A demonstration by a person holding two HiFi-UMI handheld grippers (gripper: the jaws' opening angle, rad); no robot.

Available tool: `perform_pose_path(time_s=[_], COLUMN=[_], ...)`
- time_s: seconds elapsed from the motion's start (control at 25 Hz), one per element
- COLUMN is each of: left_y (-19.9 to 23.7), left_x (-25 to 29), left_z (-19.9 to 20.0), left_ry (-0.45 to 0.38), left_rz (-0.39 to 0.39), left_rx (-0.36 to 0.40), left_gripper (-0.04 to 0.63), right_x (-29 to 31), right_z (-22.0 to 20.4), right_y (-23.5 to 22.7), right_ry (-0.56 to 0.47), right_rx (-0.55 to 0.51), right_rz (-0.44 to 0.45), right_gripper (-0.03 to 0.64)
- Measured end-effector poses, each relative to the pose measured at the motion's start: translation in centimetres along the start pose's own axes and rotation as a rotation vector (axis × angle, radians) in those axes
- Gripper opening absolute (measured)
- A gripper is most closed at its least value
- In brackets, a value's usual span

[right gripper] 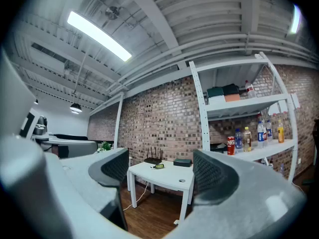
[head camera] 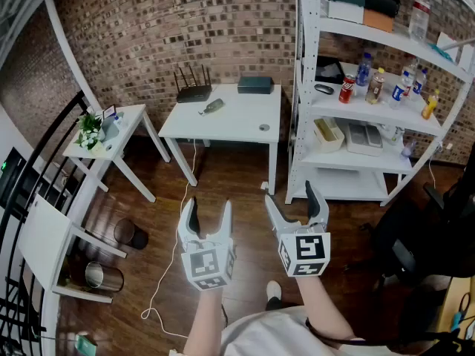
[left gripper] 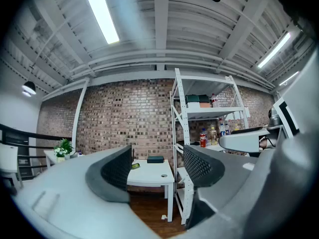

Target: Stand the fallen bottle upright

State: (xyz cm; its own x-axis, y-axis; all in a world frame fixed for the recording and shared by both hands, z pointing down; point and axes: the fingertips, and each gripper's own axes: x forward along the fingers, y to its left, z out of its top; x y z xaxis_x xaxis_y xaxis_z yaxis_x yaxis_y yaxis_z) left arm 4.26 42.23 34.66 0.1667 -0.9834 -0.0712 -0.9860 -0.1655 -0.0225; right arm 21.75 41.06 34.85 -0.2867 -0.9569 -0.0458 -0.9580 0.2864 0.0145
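A small greenish bottle (head camera: 212, 107) lies on its side on the white table (head camera: 237, 124) against the brick wall, next to a black router (head camera: 193, 90). It shows small in the left gripper view (left gripper: 135, 166) and the right gripper view (right gripper: 159, 166). Both grippers hang in the air well short of the table, pointing level toward it. My left gripper (head camera: 209, 212) stands open with nothing between its fingers. My right gripper (head camera: 295, 202) is open too and holds nothing.
A black box (head camera: 255, 84) and a small round object (head camera: 264, 127) also sit on the table. A white shelf rack (head camera: 371, 110) with several bottles and a can stands at the right. A small side table with a plant (head camera: 90, 130) is at the left. A white cable (head camera: 172, 251) trails over the wooden floor.
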Motion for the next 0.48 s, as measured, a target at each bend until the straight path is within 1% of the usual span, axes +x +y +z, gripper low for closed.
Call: perform_pose_path(time_s=[0.12,0.2,0.28,0.36,0.48], left_y=[-1.2,-1.3,-1.1,-0.8,0.0], left_x=[2.9,4.4,5.9,7.2,9.1], left_z=[-1.3,-2.2,-3.1,-3.6,-4.7], left_ry=[0.011,0.014,0.037,0.068,0.093], left_rz=[0.022,0.034,0.045,0.061,0.085], left_rx=[-0.025,-0.041,-0.055,-0.056,-0.045], left_gripper=[0.336,0.319,0.319,0.319,0.319], right_x=[2.4,3.9,5.6,7.1,9.0], right_z=[-1.0,-1.6,-2.2,-3.1,-4.2], right_y=[-2.3,-3.4,-4.2,-4.6,-4.6], right_ry=[0.006,0.007,0.02,0.046,0.07], right_rx=[-0.001,0.008,0.024,0.034,0.029], right_rz=[0.027,0.034,0.037,0.057,0.094], right_gripper=[0.383,0.38,0.379,0.379,0.376])
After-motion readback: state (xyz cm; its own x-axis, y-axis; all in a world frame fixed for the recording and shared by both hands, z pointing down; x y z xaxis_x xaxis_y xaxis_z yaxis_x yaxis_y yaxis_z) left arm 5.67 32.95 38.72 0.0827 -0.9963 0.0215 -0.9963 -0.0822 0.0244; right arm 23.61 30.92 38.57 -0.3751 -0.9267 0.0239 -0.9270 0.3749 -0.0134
